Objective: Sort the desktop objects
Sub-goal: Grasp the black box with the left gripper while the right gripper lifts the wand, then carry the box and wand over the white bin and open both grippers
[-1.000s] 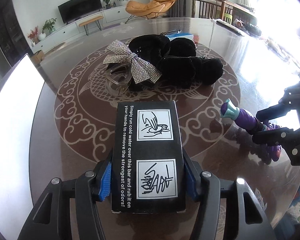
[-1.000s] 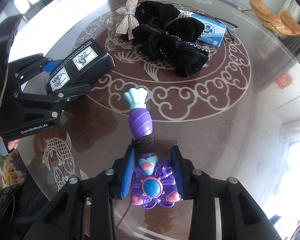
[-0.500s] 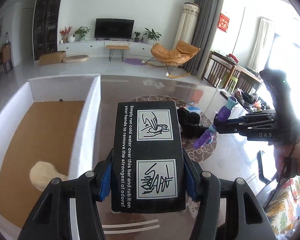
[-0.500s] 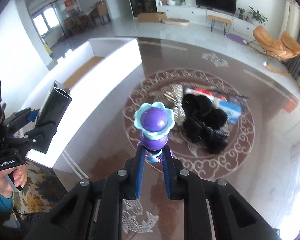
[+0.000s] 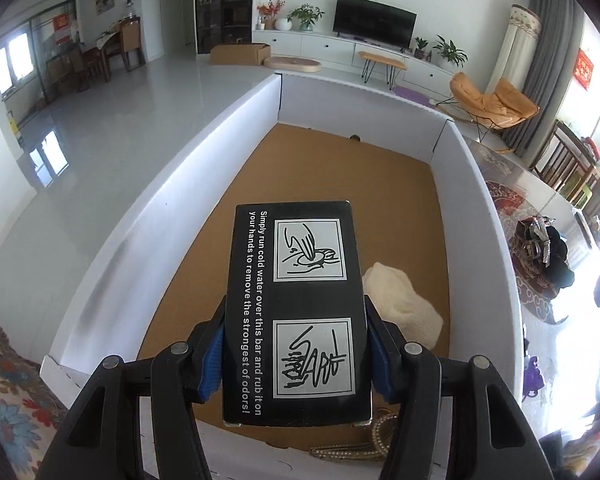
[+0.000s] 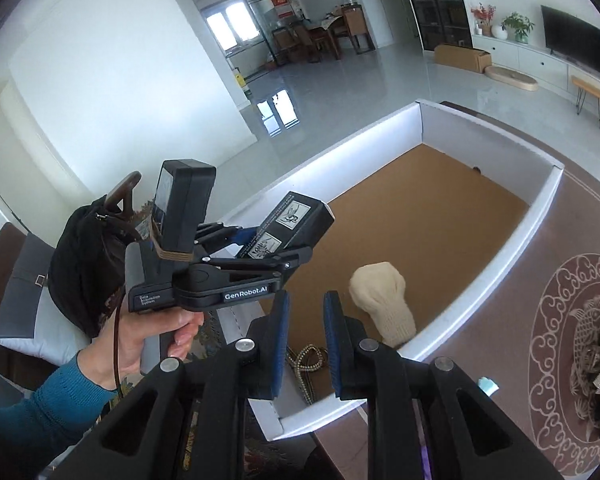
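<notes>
My left gripper (image 5: 296,344) is shut on a black box with white print (image 5: 296,280), held in the air over the brown floor of a white-walled carton (image 5: 160,216). The right wrist view shows the same left gripper (image 6: 276,248) and black box (image 6: 296,220) above the carton's near left side. My right gripper (image 6: 307,296) hangs over the carton's near wall with its jaws almost together and nothing between the pads. A teal tip of the purple toy wand (image 6: 488,386) shows under its right finger; I cannot tell whether the wand hangs or lies there.
Inside the carton (image 6: 512,240) lie a cream knitted piece (image 6: 384,300) and a bead chain (image 6: 304,364). Black plush items with a glitter bow (image 5: 548,248) sit on the patterned table to the right. A person's hand (image 6: 148,344) holds the left gripper; a black bag (image 6: 84,264) rests behind it.
Both grippers swung left and rose from the table to above the carton. The black box stayed gripped. The purple wand no longer stands between the right pads.
</notes>
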Demonstrator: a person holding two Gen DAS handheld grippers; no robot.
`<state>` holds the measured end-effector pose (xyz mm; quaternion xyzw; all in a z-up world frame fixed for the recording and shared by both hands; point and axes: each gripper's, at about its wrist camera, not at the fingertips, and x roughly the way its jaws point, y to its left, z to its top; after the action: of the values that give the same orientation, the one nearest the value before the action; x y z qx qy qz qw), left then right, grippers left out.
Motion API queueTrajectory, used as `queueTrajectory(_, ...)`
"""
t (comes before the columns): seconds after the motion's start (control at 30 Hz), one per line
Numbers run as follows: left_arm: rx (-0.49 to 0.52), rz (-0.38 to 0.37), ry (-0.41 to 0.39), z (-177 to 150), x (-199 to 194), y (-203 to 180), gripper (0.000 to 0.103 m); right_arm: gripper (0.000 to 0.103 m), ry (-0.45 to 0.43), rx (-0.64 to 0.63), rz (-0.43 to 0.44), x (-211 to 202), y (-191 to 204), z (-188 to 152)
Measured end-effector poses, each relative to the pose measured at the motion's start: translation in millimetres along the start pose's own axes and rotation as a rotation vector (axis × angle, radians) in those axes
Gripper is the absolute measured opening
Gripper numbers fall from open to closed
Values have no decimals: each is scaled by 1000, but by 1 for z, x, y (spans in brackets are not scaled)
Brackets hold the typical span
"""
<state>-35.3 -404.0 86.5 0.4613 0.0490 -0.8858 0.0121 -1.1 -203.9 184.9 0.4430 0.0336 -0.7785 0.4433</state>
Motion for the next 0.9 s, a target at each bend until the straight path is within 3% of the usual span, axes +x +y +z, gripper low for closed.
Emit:
queueTrajectory(0.1, -9, -17, -15, -10, 0, 0, 58, 19, -18, 8, -31, -6, -15, -2)
queueTrajectory(0.17, -7, -29, -40, -13, -8, -4, 58, 25, -25, 46, -71, -28, -41, -20)
queueTrajectory(0.23, -1, -46, -75, -13, -21, -13, 58, 46, -25, 89, -145, -54, -67, -46)
queueTrajectory(0.33, 7, -88, -125, -12, -40, -23, 58, 56, 18, 200, -273, -83, -114, -103)
queueTrajectory(0.47, 33, -128, -151, -16, -58, -43, 58, 56, 92, 378, -311, -84, -173, -168)
queueTrajectory(0.67, 54, -149, -165, -29, -75, -57, 58, 56, 178, 247, -301, -21, -168, -167)
queueTrajectory(0.77, 33, -140, -165, -40, -86, -49, 58, 54, 228, 185, -354, 11, -166, -162)
queueTrajectory(0.8, 28, -133, -162, -42, -87, -45, 58, 42, 252, 191, -367, 19, -169, -164)
queueTrajectory(0.83, 25, -123, -161, -46, -89, -42, 58, 22, 230, 185, -392, 18, -170, -166)
queueTrajectory(0.9, 23, -100, -159, -52, -89, -35, 58, 22, 231, 208, -377, 14, -173, -172)
